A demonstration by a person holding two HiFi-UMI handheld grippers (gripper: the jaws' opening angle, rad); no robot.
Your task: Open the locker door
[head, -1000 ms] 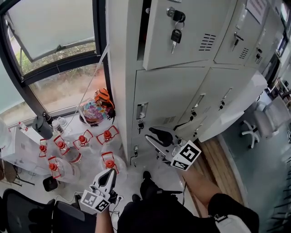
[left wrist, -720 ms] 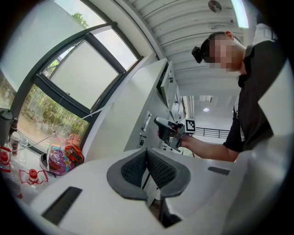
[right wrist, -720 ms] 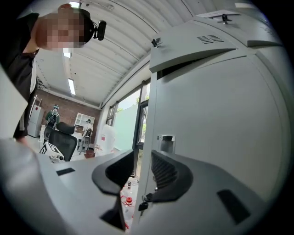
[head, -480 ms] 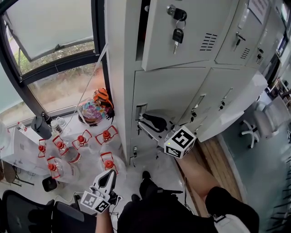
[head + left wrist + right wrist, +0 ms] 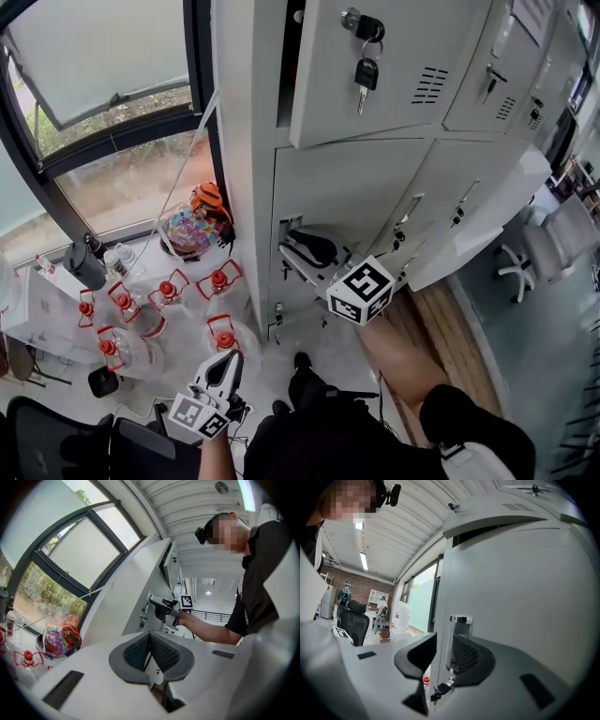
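The right tongs, jaws wide, straddle the locker door's left edge at its upright recessed handle. The left tongs, closed on nothing, hang well apart.

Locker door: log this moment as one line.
right tool: open, jaws just opened, handle between them | locker door: looks closed | left tool: shut, empty, held low

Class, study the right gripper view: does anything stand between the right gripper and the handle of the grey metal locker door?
Nothing visible does. The right gripper has its jaws apart, having just been opening. The shiny metal handle at the left edge of the grey metal locker door is already between them, not yet clamped.
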